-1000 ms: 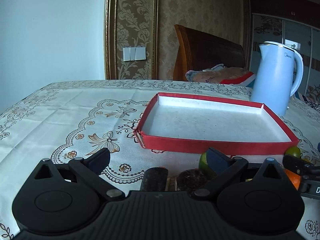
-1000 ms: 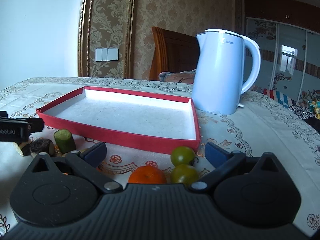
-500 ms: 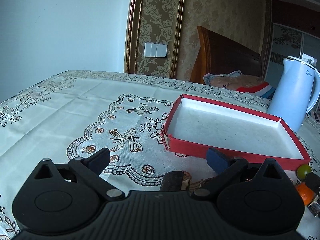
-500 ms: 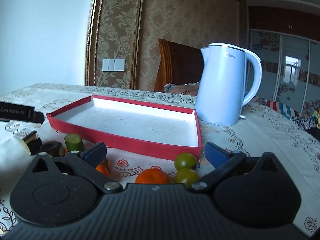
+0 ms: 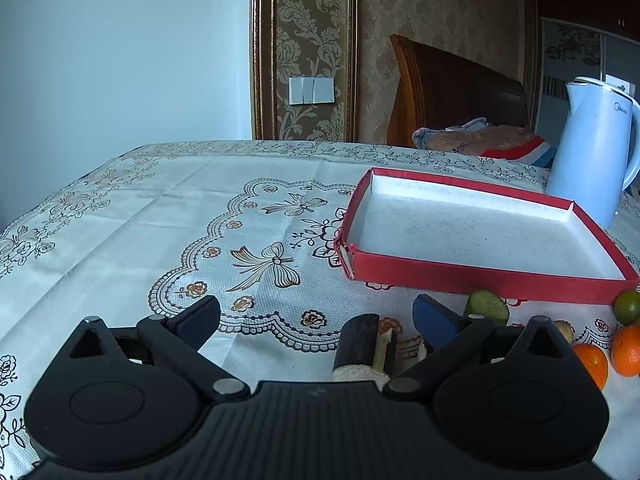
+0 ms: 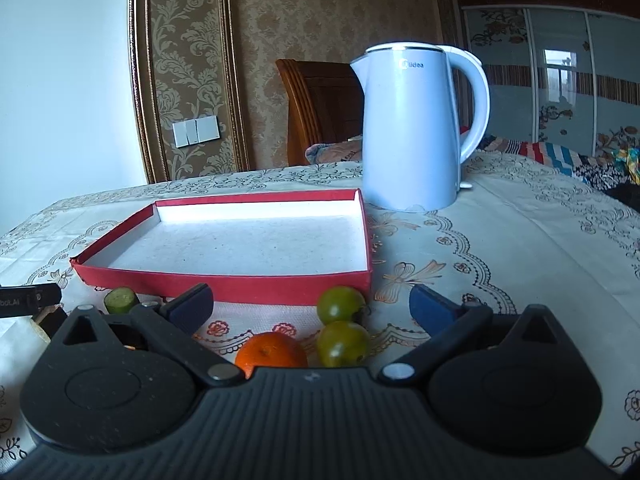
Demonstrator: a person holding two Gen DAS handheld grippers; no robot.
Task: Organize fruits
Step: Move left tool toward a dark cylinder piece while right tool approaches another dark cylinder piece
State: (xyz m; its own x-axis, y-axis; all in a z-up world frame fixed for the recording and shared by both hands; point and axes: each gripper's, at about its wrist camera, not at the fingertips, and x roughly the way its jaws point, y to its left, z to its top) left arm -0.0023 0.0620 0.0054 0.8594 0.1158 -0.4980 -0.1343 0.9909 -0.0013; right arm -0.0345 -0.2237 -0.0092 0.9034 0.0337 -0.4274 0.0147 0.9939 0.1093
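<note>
Hovering low, both grippers splayed and empty: right gripper (image 6: 310, 304) frames the orange (image 6: 271, 354) at 6 o'clock and two green fruits (image 6: 341, 304). Tray (image 6: 224, 285) sits bare at 12. Best to centre one fruit, close gently, and lift over the rim; left gripper (image 5: 316, 312) has a dark stick (image 5: 357, 340) between its fingers.

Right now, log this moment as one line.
left gripper: open, empty | right gripper: open, empty | red tray: empty | orange, green tomatoes: on tablecloth

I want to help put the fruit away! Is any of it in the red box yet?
Nothing is done yet: the red box holds no fruit. Both grippers, left and right, are open and hold nothing. Left to move: the orange, two green fruits and the pieces lying beside them.
</note>
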